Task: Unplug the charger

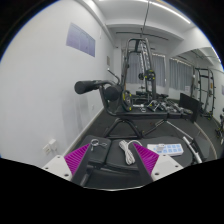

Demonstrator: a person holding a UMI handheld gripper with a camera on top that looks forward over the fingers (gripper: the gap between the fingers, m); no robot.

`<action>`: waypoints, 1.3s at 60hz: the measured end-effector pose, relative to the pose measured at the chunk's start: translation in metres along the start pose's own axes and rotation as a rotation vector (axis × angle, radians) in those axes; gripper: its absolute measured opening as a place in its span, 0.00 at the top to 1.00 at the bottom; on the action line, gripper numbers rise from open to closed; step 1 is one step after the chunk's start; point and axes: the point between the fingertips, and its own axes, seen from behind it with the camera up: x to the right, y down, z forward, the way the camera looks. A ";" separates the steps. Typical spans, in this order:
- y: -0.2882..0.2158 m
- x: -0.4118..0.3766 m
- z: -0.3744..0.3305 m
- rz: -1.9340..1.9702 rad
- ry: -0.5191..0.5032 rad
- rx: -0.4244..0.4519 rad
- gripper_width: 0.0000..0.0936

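Charger (98, 147) low in the frame, left of centre, lying on the table (110, 165) between the tool's pads. White cable (127, 151) just right of it, coiled. Tool (113, 160) released, pads (78, 158) spread wide apart, nothing clenched. Beyond, mid-frame: black microphone (92, 87) on a stand. Upper left: poster (81, 39) on the white wall.
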 end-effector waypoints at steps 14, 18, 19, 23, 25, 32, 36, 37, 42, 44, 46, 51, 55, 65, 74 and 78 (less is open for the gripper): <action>0.014 0.069 0.021 0.018 0.084 -0.018 0.08; 0.023 0.097 0.024 0.023 0.109 -0.023 0.08; 0.025 0.104 0.026 0.023 0.115 -0.025 0.08; 0.033 0.123 0.029 0.017 0.145 -0.032 0.08; 0.039 0.135 0.031 0.020 0.161 -0.035 0.08; 0.062 0.171 0.042 0.027 0.212 -0.061 0.08; 0.076 0.193 0.051 0.040 0.237 -0.072 0.08; 0.079 0.199 0.052 0.043 0.241 -0.075 0.08; 0.095 0.225 0.064 0.059 0.273 -0.082 0.08; 0.101 0.234 0.069 0.068 0.282 -0.083 0.08; 0.106 0.243 0.075 0.077 0.289 -0.082 0.08; 0.116 0.264 0.091 0.093 0.308 -0.069 0.08; 0.123 0.280 0.106 0.097 0.323 -0.058 0.08; 0.139 0.306 0.153 0.119 0.320 -0.059 0.08; 0.146 0.311 0.204 0.104 0.286 -0.040 0.08; 0.149 0.315 0.226 0.084 0.283 -0.041 0.09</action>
